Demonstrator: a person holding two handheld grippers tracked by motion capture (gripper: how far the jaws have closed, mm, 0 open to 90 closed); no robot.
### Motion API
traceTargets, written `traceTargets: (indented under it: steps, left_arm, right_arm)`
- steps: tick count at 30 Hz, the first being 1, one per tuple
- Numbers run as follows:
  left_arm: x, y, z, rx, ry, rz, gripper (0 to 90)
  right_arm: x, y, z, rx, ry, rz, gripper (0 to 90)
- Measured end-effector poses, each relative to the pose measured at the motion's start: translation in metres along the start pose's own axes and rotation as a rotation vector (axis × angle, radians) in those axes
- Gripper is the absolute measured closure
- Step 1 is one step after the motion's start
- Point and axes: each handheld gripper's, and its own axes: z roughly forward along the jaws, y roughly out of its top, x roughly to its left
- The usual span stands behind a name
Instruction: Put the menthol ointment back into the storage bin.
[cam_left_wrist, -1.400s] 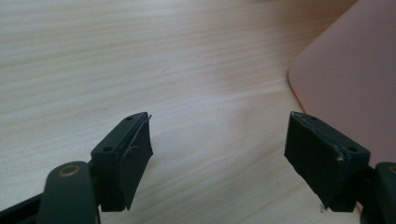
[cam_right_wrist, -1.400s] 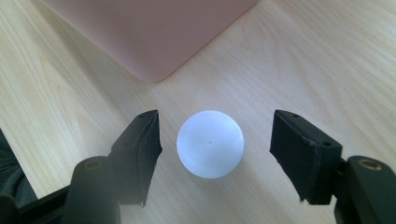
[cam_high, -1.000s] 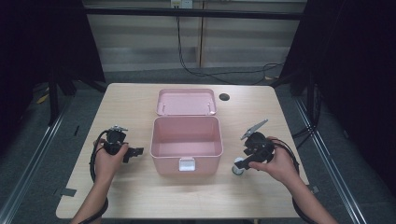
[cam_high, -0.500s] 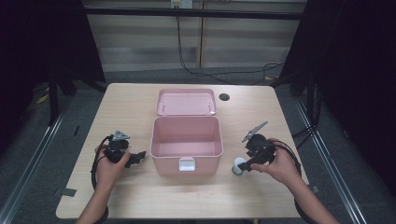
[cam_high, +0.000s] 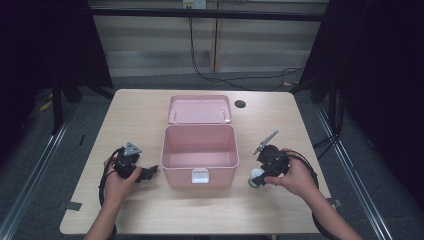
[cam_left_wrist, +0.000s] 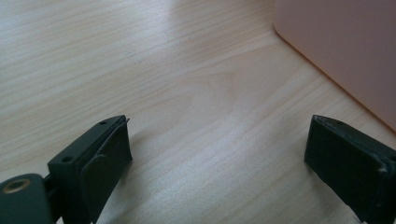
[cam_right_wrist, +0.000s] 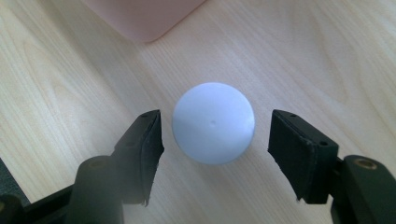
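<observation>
An open, empty pink box (cam_high: 180, 175) stands mid-table, its lid (cam_high: 199, 109) folded back flat behind it. To the box's right a white ball (cam_high: 255, 179) rests on the table. My right gripper (cam_high: 258, 175) straddles it. In the right gripper view the ball (cam_right_wrist: 213, 122) lies between the pads of the right gripper (cam_right_wrist: 215, 136), with a gap on each side. These jaws have just been closing a little. Left of the box, my left gripper (cam_high: 147, 173) points at its side wall (cam_left_wrist: 345, 42). The left gripper (cam_left_wrist: 219, 140) has just been opening, with bare wood between its jaws.
The wooden table (cam_high: 140, 115) has a dark round hole (cam_high: 240, 104) behind the lid. A white latch (cam_high: 200, 176) sits on the box's front wall. Cables trail from both grippers. Dark floor and metal rails surround the table.
The left gripper has drifted slightly toward the table's front edge. The right gripper and the ball stay where they were.
</observation>
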Motion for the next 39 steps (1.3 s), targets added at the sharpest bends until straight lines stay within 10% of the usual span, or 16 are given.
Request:
traceTargets:
  steps: [39]
  left_arm:
    - [0.000, 0.000, 0.000, 0.004, -0.003, 0.003, 4.9]
  right_arm:
    - [0.004, 0.011, 0.005, 0.062, -0.018, -0.068, 51.1]
